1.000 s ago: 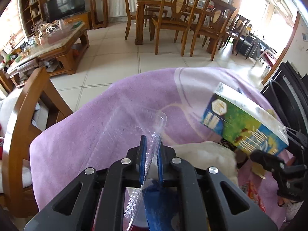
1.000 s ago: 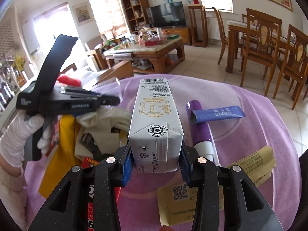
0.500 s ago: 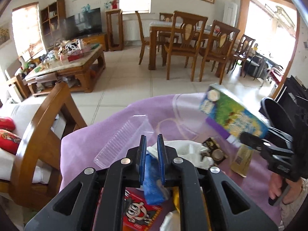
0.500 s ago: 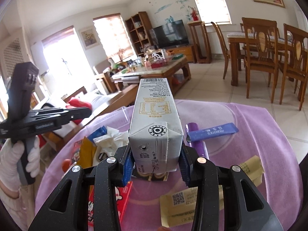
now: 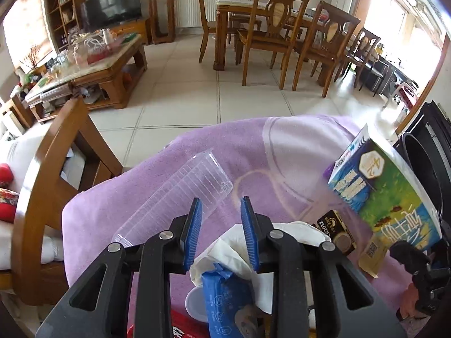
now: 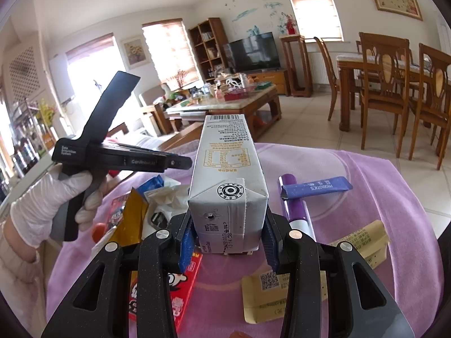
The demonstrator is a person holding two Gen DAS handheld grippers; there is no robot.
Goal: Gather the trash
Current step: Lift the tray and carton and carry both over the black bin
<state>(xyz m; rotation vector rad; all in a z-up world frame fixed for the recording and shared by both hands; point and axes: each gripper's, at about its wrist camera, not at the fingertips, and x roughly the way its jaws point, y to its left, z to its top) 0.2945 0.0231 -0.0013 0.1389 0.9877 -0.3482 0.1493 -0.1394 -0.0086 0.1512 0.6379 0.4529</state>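
Observation:
My left gripper (image 5: 221,222) hovers over the purple tablecloth (image 5: 282,146); its jaws are opening and nothing is between them. A clear plastic cup (image 5: 180,197) lies on its side just ahead and to the left of the fingers. Under the gripper sit a crumpled white tissue (image 5: 234,242) and a blue packet (image 5: 225,295). My right gripper (image 6: 228,242) is shut on a milk carton (image 6: 228,186), held above the cloth; the same milk carton (image 5: 380,197) shows at the right of the left wrist view. The left gripper (image 6: 186,164) is held by a white-gloved hand (image 6: 50,205).
On the cloth lie a purple tube (image 6: 293,200), a purple sachet (image 6: 318,187), beige packets (image 6: 282,290), a red snack pack (image 6: 180,290), a yellow wrapper (image 6: 126,217) and a coin battery card (image 5: 335,233). A wooden chair back (image 5: 50,174) stands at the table's left edge.
The left gripper let go of the clear cup, which now lies on the cloth, and its jaws have spread apart. The right gripper still holds the carton, raised slightly.

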